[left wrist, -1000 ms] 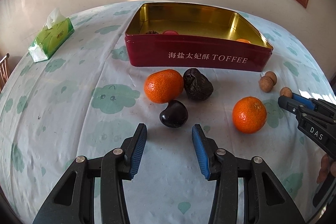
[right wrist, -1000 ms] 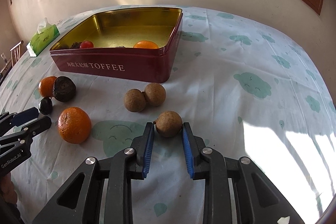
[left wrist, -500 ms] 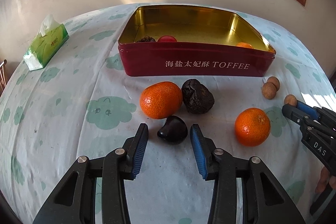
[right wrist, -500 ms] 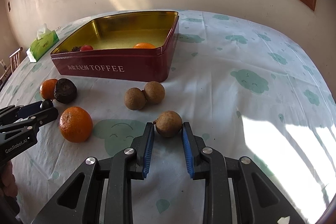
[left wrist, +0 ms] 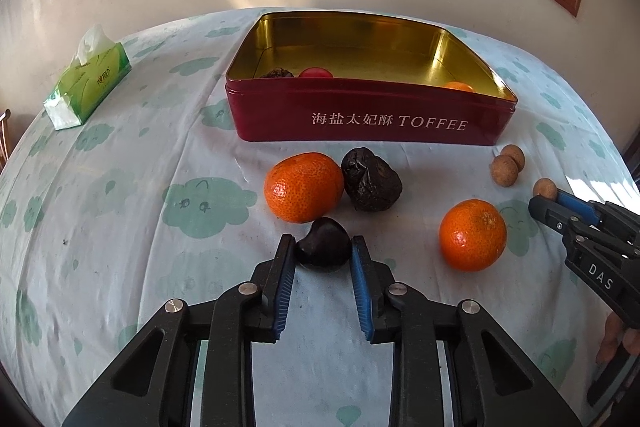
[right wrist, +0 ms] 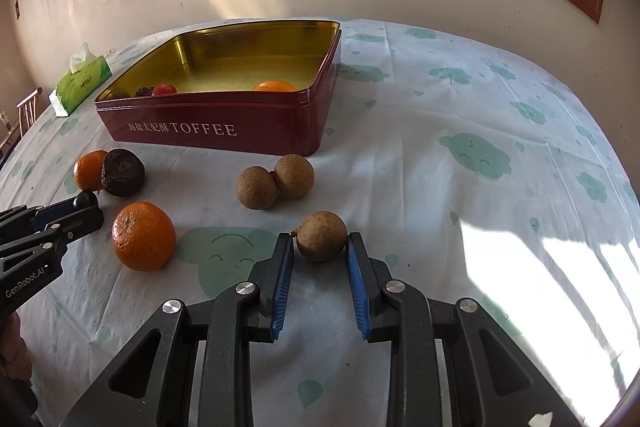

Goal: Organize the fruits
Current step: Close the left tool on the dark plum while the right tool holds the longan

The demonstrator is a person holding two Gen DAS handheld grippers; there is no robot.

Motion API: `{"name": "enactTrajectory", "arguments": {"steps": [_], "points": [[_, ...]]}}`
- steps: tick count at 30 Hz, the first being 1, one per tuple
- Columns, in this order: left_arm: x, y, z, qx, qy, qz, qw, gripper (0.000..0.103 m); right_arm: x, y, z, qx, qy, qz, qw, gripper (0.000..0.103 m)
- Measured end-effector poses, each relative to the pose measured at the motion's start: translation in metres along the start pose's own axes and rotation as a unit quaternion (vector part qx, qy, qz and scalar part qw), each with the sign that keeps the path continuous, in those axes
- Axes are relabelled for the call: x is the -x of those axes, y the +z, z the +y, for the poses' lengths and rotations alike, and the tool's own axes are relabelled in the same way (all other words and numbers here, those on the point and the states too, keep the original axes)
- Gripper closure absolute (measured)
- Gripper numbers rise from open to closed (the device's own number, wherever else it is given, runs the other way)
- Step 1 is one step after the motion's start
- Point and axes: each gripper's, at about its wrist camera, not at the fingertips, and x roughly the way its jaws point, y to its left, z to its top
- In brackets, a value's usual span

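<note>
- Tools, both of them, angle steeply down toward the tabletop (right wrist: pixel 460 115), which wears a pale cloth printed with green clouds.
- Left tool (left wrist: pixel 323 247) has its blue pads pinched on a small dark fruit (left wrist: pixel 324 245) that sits on the cloth; the two black finger arms run back toward 6 o'clock in its own view.
- At 12 o'clock from that dark fruit lie a mandarin (left wrist: pixel 304 187) and a wrinkled dark fruit (left wrist: pixel 372 179), touching each other; a second mandarin (left wrist: pixel 472 235) sits apart at 3 o'clock.
- Right tool (right wrist: pixel 320 243) is clamped on a brown longan (right wrist: pixel 321 235), one pad against each side, the fruit low on the cloth.
- Two more longans (right wrist: pixel 274 181) lie touching, toward 11 o'clock from the held one, near the tin's front wall.
- Red toffee tin (right wrist: pixel 224 129) stands open at 12 o'clock in the left view, holding a mandarin, a small red fruit and a dark wrinkled one along its near wall.
- Part of the person's hand (left wrist: pixel 618 337) shows behind the right tool's body at the 4 o'clock edge of the left view.
- Green tissue pack (left wrist: pixel 90 83) rests at 10 o'clock, well apart from the fruit.
</note>
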Motion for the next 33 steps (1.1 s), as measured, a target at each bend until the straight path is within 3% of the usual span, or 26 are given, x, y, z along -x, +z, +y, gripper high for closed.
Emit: {"name": "enactTrajectory", "arguments": {"steps": [16,33], "points": [[0.018,-0.013,0.01,0.012,0.005,-0.004,0.9999,0.075,-0.001,0.0,0.001,0.001,-0.001,0.0,1.0,0.077],[0.032,-0.005,0.035,0.029,0.009,-0.023,0.9993,0.075,0.007,0.001,-0.004,-0.021,0.006,-0.001,1.0,0.078]]}}
